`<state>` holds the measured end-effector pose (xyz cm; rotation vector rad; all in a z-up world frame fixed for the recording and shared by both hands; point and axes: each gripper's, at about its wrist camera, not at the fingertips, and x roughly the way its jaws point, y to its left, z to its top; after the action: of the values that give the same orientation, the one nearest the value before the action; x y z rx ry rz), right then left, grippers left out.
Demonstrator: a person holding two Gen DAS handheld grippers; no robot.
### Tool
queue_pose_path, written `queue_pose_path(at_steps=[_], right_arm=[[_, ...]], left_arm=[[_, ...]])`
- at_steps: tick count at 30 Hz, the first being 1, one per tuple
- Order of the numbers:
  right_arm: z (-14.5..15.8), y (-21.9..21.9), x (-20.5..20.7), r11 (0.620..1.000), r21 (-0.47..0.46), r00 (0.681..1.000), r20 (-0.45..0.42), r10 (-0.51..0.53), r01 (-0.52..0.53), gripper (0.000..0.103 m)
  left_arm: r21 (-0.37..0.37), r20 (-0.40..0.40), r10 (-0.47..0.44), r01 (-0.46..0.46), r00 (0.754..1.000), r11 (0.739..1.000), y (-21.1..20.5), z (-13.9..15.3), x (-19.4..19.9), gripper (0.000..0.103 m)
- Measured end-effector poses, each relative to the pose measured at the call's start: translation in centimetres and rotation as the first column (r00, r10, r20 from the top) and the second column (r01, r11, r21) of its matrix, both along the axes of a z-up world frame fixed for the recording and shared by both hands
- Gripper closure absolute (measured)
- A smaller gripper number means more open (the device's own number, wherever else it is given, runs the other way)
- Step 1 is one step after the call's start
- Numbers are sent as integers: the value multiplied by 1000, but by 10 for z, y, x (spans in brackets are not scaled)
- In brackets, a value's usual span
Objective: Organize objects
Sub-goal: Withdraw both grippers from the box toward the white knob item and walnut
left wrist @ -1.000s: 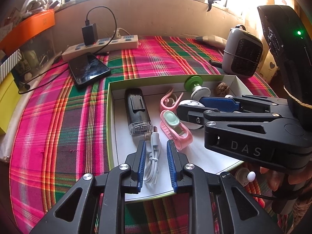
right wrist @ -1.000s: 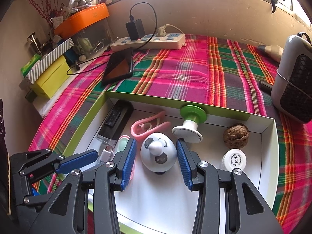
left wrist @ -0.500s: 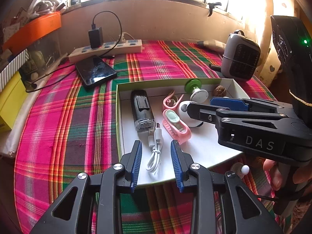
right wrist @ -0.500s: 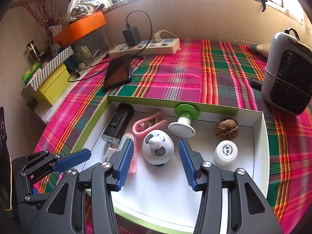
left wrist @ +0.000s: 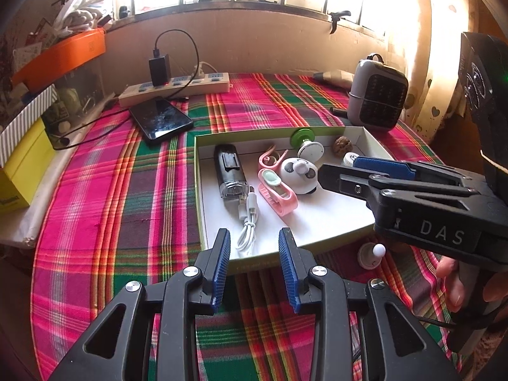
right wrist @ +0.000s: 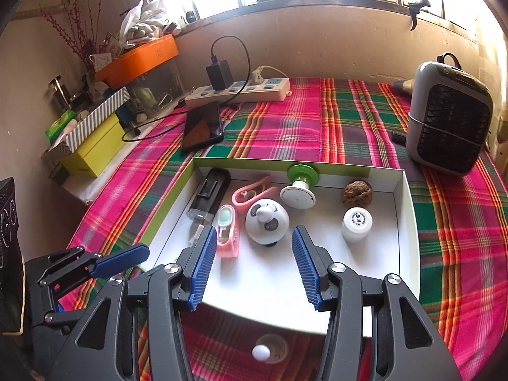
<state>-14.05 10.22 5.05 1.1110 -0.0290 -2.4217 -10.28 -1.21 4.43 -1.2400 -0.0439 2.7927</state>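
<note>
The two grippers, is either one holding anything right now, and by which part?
Nothing is held. The left gripper stands open short of the white cable; the right gripper stands open short of the panda toy.

Shallow white tray (right wrist: 404, 209), green-edged, holding black flashlight (left wrist: 229, 171), coiled white cable (left wrist: 247, 227), pink clips (left wrist: 276, 187), panda toy (right wrist: 266, 222), green-white spool (right wrist: 300, 184), walnut (right wrist: 356, 193), white cap (right wrist: 356, 223).

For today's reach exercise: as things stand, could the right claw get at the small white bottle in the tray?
Probably yes. The right claw is open and empty, and the white bottle stands upright on bare tray floor just ahead and to its right, apart from the panda toy and walnut.
</note>
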Motion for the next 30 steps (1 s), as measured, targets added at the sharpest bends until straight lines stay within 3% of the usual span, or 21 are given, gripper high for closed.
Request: queue_pose_path(at_steps=[17,30], right_arm=[[6,18,63,997,24,993,-97,-64,67,52],[-10,45,96,992,14,987,-98,-125,127,52]], left_arm=[[10,-47,-56,57,997,998,9,5,41,73],[39,-32,-108,109,994,993,23,-4,55,73]])
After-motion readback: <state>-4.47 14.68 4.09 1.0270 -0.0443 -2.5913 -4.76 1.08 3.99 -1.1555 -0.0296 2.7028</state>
